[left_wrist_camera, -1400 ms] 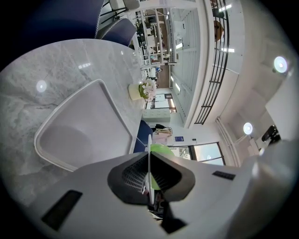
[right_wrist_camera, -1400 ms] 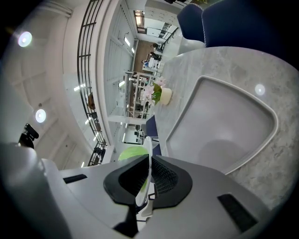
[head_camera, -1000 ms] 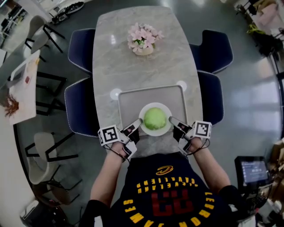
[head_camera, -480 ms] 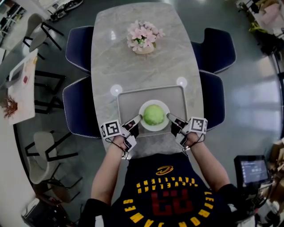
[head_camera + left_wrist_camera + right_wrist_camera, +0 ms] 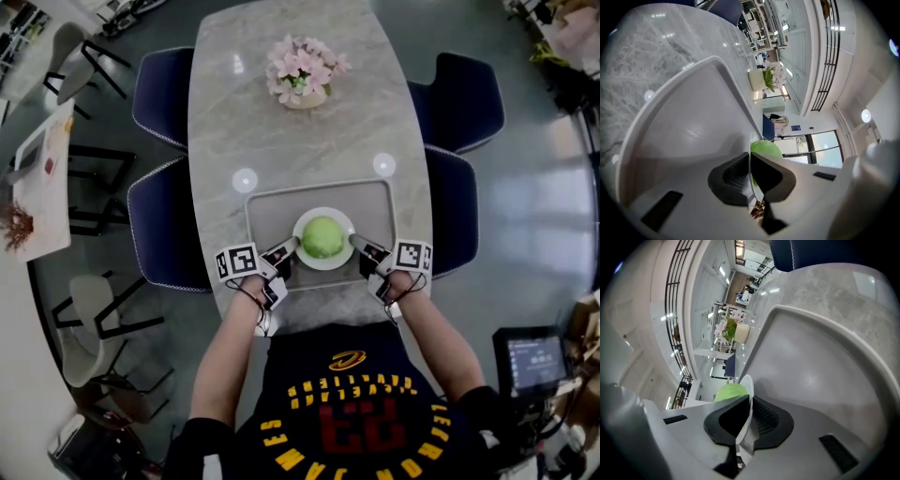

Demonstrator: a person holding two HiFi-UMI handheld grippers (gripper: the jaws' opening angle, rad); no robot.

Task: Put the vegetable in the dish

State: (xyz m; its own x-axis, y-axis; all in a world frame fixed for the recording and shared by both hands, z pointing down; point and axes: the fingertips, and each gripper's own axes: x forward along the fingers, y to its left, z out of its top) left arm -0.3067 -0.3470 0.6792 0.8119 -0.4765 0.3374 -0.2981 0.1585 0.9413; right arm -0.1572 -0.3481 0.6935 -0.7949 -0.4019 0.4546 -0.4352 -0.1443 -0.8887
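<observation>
A round green vegetable (image 5: 322, 235) lies in a white dish (image 5: 323, 259) over the grey tray (image 5: 272, 211) near the table's front edge. My left gripper (image 5: 288, 247) is shut on the dish's left rim (image 5: 750, 154). The right gripper (image 5: 357, 243) is shut on its right rim (image 5: 746, 394). In both gripper views the thin white rim runs between the dark pads, with the vegetable (image 5: 765, 148) (image 5: 729, 393) just beyond them.
A pot of pink flowers (image 5: 302, 75) stands at the far end of the marble table (image 5: 281, 141). Two small white discs (image 5: 245, 179) (image 5: 382, 165) lie beside the tray's far corners. Dark blue chairs (image 5: 159, 225) line both long sides.
Both grippers and the dish with the vegetable have moved a little away from me, further onto the tray. The grip on the rim is unchanged.
</observation>
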